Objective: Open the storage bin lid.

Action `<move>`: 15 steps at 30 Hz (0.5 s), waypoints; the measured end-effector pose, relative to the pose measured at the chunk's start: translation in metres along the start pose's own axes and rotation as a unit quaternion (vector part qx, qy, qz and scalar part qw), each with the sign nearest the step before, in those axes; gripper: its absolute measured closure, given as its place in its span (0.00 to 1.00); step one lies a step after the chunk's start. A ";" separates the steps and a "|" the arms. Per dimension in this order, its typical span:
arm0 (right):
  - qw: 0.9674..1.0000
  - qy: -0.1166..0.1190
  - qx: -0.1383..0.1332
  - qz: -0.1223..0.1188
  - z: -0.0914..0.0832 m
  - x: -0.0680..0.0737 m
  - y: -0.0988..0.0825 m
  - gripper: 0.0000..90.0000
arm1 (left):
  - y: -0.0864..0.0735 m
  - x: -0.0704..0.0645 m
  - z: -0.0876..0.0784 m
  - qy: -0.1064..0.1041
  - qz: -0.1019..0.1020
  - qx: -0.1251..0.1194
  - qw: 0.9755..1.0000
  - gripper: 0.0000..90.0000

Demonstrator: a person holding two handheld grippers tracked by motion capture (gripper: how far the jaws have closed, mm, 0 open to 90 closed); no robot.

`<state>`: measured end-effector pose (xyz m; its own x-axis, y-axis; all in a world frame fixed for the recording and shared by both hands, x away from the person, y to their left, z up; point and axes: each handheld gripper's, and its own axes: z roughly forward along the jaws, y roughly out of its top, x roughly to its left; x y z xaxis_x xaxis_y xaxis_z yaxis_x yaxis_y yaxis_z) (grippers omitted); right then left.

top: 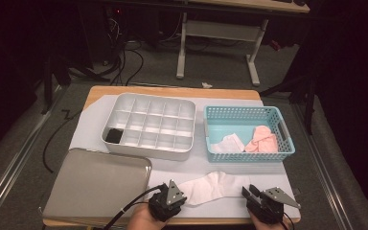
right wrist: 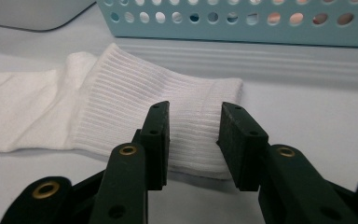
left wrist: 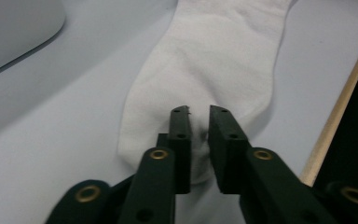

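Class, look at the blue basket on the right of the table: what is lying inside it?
Inside the blue basket lie a white sock and a pink sock, side by side. The basket's near wall hides their lower edges, so anything tucked beneath them cannot be seen.

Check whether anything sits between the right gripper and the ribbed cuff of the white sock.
Nothing visible does. The right gripper has its jaws on either side of the white sock's ribbed cuff, with only bare cloth around it.

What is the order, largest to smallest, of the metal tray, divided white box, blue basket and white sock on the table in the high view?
1. Metal tray, though it lies nearer the camera.
2. Divided white box.
3. Blue basket.
4. White sock.
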<state>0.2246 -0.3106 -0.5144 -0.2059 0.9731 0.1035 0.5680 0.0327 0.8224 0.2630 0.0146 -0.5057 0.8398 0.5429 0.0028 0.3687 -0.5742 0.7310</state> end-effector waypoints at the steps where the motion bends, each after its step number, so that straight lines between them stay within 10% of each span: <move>1: 1.000 0.000 -0.001 -0.001 0.001 0.000 0.000 0.70 | 0.000 -0.001 0.000 0.000 0.003 -0.001 1.000 0.92; 15: 1.000 -0.014 0.000 -0.014 -0.004 0.004 0.003 1.00 | -0.002 0.005 -0.013 -0.007 0.000 -0.022 1.000 0.98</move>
<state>0.2222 -0.3078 -0.5091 -0.1994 0.9778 0.0648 0.5620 0.0599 0.8250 0.2610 0.0266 -0.4981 0.8455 0.5339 -0.0068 0.3508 -0.5459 0.7609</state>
